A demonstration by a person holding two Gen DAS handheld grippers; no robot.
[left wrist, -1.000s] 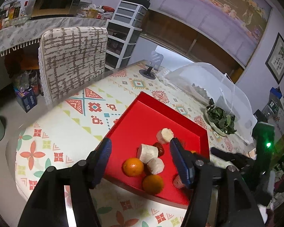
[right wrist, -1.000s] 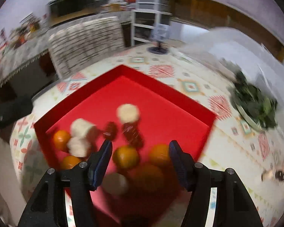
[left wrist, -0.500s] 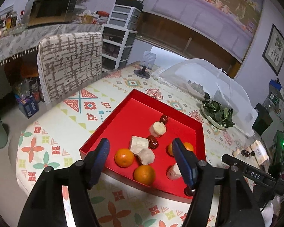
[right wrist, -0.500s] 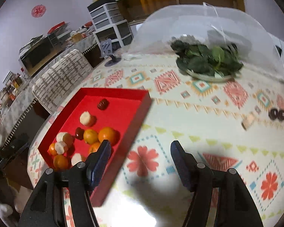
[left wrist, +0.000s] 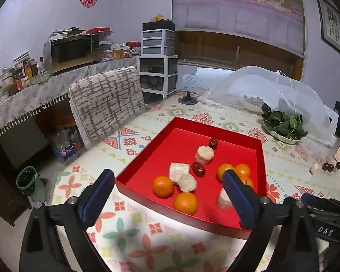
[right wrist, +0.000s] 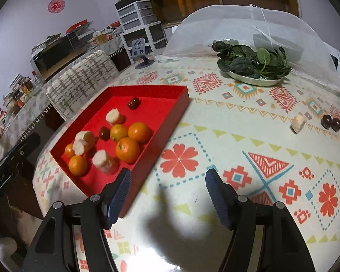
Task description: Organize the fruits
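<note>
A red tray (left wrist: 188,124) (right wrist: 170,122) on the patterned table holds several oranges (left wrist: 162,186) (right wrist: 127,149), white fruit chunks (left wrist: 205,154) (right wrist: 112,116) and dark red dates (left wrist: 198,169) (right wrist: 133,102). My left gripper (left wrist: 167,200) is open and empty, above the tray's near edge. My right gripper (right wrist: 167,195) is open and empty, over the table right of the tray. A white chunk (right wrist: 298,122) and dark dates (right wrist: 331,122) lie loose at the table's right; they also show in the left wrist view (left wrist: 328,166).
A plate of green leaves (left wrist: 283,125) (right wrist: 253,68) sits beside a white mesh food cover (left wrist: 267,90) (right wrist: 238,27). A phone stand (left wrist: 188,90) (right wrist: 142,56) is at the far edge. A chair (left wrist: 106,102) stands left of the table.
Both grippers pulled back from the tray. My right gripper swung right and now points over the table. My left gripper rose and backed off; the tray looks smaller.
</note>
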